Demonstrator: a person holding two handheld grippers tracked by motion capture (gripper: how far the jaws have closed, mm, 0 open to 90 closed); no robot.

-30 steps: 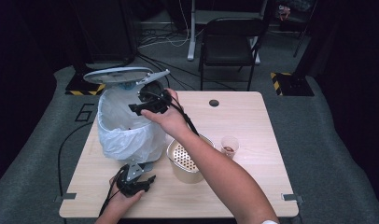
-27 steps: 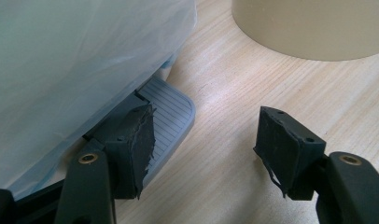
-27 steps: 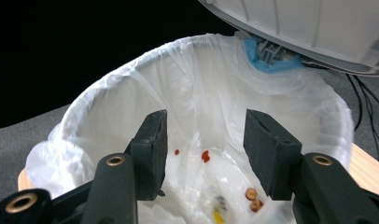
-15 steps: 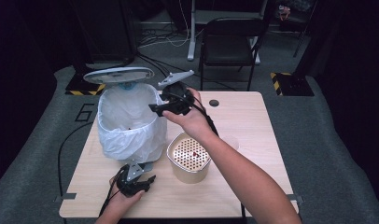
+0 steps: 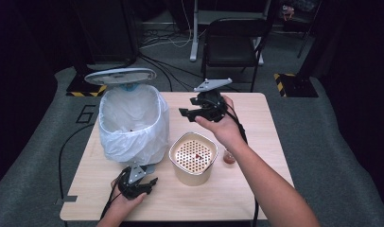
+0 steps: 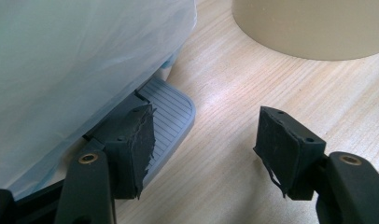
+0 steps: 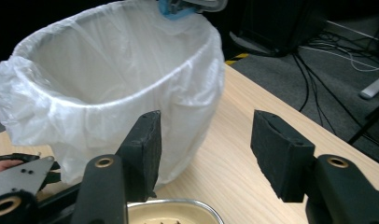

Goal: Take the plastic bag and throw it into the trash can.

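Observation:
A pedal bin lined with a white bag stands at the table's left, its grey lid raised. My left gripper lies at the bin's foot; in the left gripper view its jaws stand apart with nothing between them, and the left jaw rests on the grey ribbed pedal. My right gripper hovers above the table to the right of the bin. Its jaws have just been opening and hold nothing. A beige container with a perforated insert sits below it.
A small clear cup with something brown in it stands right of the beige container, by the right forearm. Cables trail off the table's front edge. A black folding chair stands behind the table.
The right gripper has moved rightwards from above the bin's rim to over the table's middle. The left gripper has stayed on the pedal.

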